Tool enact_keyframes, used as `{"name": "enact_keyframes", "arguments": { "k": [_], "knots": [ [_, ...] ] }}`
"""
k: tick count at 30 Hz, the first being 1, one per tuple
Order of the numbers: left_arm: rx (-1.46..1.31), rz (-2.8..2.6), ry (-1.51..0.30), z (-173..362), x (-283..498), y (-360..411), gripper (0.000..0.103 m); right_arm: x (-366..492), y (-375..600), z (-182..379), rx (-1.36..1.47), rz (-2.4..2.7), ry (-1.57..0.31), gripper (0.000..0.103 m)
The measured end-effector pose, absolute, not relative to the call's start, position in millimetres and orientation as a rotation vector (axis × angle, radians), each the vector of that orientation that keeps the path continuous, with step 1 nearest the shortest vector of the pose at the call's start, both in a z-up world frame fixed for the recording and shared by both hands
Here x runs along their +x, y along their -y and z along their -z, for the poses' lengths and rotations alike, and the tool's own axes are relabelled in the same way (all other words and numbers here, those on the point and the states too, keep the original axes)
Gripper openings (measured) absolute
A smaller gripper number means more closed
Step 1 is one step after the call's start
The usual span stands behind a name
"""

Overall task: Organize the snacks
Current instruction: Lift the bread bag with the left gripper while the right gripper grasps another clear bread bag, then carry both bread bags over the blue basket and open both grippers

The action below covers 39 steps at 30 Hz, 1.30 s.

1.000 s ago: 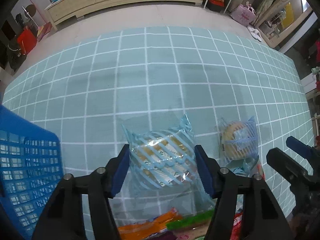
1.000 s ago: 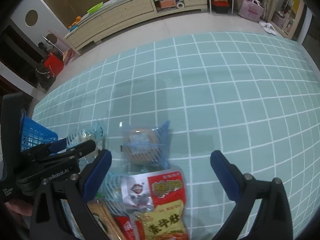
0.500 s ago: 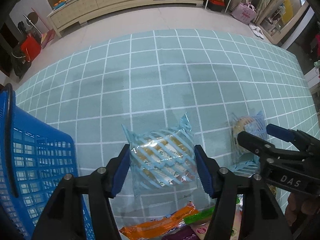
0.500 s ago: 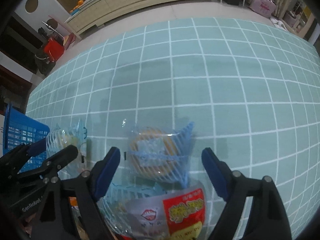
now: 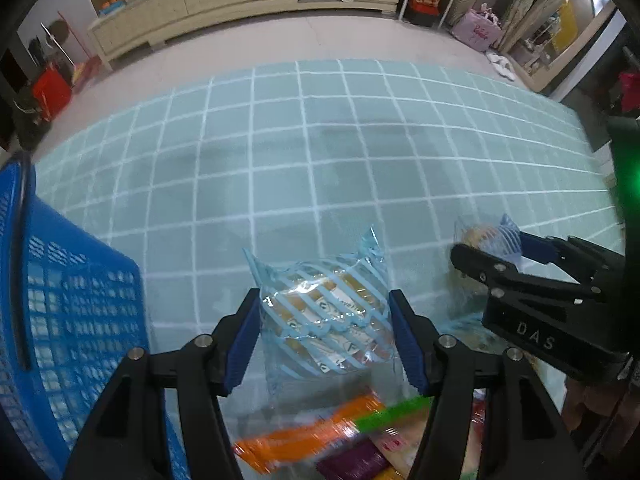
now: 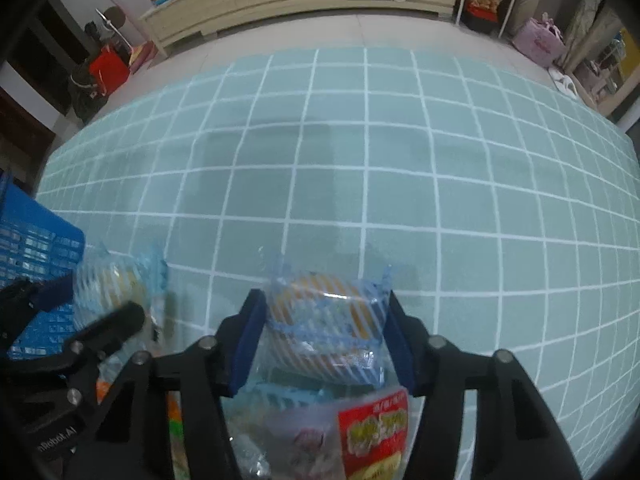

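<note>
Above the checked mat [image 5: 328, 168], left gripper [image 5: 323, 336] and right gripper [image 6: 325, 340], just closing, each clamp a striped snack pack [image 5: 325, 316].

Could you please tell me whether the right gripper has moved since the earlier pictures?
Yes. The right gripper came forward over the red packet to the blue-striped bun packet, and its jaws have just been closing around it.
</note>
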<state>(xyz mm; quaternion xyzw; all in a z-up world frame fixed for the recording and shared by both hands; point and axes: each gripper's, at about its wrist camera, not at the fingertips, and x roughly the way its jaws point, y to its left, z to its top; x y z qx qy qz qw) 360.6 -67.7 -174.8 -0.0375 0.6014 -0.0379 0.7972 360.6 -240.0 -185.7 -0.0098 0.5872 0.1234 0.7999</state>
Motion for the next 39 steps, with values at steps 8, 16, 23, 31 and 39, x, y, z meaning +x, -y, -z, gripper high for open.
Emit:
{"name": "enact_keyframes", "arguments": {
  "k": [8,16,23,31,39],
  "knots": [
    [-0.061,0.090,-1.211,127,330,71,0.060,326,257,133,0.019,-0.295,-1.188,0.061],
    [-0.054,0.098,-1.127,69,298,85,0.060,287,247,82,0.036,-0.307,-1.142,0.061],
    [-0.056,0.093,-1.061,30,257,73,0.060,255,224,47,0.026,-0.343,-1.075,0.061],
    [-0.045,0.074,-1.009,5,221,37,0.060,231,195,25,0.052,-0.375,-1.041,0.061],
    [-0.035,0.063,-0.965,-15,197,-17,0.060,225,147,16,0.066,-0.419,-1.031,0.061]
  ]
}}
